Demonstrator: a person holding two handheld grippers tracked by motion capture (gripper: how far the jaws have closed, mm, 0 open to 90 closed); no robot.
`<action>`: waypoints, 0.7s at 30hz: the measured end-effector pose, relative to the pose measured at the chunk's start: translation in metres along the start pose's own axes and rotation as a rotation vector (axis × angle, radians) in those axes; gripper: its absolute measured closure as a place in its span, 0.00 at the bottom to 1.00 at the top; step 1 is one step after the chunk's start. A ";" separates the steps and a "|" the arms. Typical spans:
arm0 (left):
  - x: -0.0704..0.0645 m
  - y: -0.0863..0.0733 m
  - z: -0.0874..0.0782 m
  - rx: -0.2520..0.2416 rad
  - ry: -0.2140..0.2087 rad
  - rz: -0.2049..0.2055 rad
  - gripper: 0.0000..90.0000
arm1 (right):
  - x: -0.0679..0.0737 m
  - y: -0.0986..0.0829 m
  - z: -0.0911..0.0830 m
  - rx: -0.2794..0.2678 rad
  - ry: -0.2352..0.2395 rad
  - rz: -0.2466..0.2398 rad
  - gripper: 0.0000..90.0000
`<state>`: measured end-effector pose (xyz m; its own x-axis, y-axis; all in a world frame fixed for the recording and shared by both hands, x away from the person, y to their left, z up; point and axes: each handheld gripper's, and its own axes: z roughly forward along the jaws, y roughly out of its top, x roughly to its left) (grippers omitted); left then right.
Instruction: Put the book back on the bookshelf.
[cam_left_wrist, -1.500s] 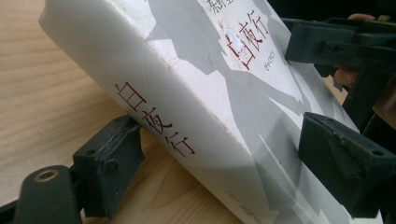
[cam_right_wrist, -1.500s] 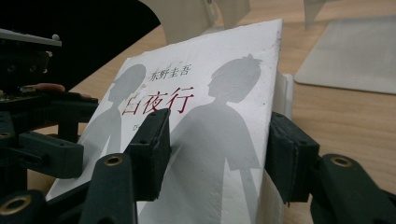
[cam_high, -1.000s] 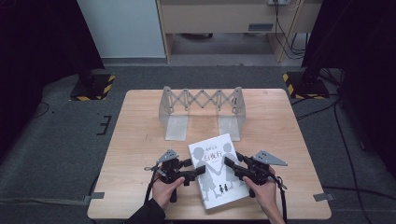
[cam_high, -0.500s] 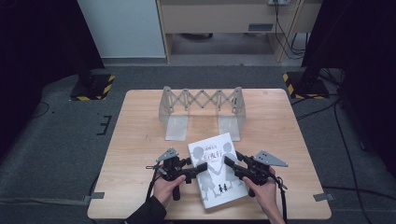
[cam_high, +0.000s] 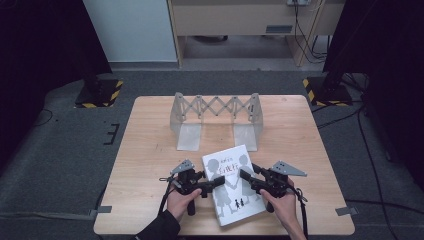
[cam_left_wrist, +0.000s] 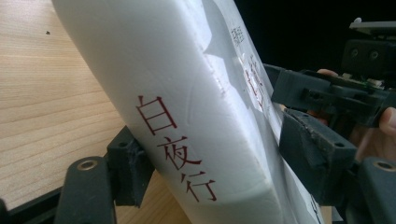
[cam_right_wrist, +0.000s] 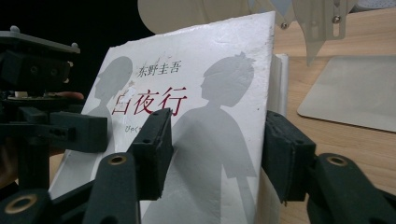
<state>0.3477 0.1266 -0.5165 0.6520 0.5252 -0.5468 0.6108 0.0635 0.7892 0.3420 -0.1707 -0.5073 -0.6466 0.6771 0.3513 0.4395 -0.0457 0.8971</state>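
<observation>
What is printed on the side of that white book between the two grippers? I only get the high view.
Observer: In the left gripper view, the spine of the book carries three red characters running down it.
Operator: Is the book lying flat?
Observer: No. In that view it leans at a tilt, and the wooden table shows beneath its spine edge.
Operator: How does the right gripper have hold of it?
Observer: In the right gripper view, the right gripper has one of its fingers on the front cover and the other behind the page edge.
</observation>
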 end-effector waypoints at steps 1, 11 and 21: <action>0.000 0.000 -0.001 0.000 -0.002 -0.011 0.35 | 0.000 0.000 0.001 0.010 0.004 0.008 0.48; -0.008 0.014 -0.005 -0.037 0.004 0.019 0.41 | 0.001 0.006 -0.001 -0.027 -0.001 0.012 0.49; -0.018 0.016 0.001 -0.051 -0.015 0.118 0.40 | 0.006 0.011 -0.005 -0.109 0.024 -0.002 0.55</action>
<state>0.3463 0.1171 -0.4946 0.7247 0.5189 -0.4534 0.5065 0.0452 0.8611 0.3404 -0.1708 -0.4942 -0.6628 0.6597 0.3542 0.3685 -0.1245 0.9213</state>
